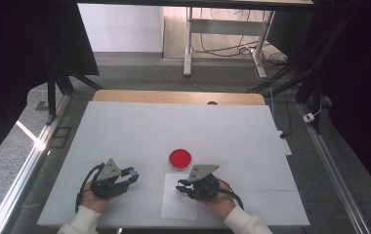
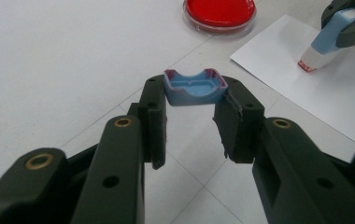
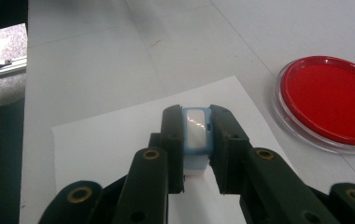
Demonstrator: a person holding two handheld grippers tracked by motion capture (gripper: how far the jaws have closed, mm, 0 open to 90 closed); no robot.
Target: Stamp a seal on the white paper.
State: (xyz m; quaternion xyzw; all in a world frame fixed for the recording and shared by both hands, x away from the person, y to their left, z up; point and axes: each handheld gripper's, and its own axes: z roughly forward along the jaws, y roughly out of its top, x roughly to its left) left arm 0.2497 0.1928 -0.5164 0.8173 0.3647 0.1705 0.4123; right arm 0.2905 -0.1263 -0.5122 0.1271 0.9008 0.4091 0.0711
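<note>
Left gripper (image 2: pixel 192 105) jaws clamp the stamp's blue cap (image 2: pixel 195 87) above the table (image 1: pixel 125 131). Right gripper (image 3: pixel 196 140) jaws clamp the blue stamp (image 3: pixel 196 133), pressed on white paper (image 3: pixel 115 140) near red dish (image 3: pixel 330 100). No legible writing.

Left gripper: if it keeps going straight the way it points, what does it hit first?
Probably the red dish. The left gripper, shut on a blue cap, points across bare table toward it; the sheet of paper lies off to the side. Depth is uncertain.
</note>
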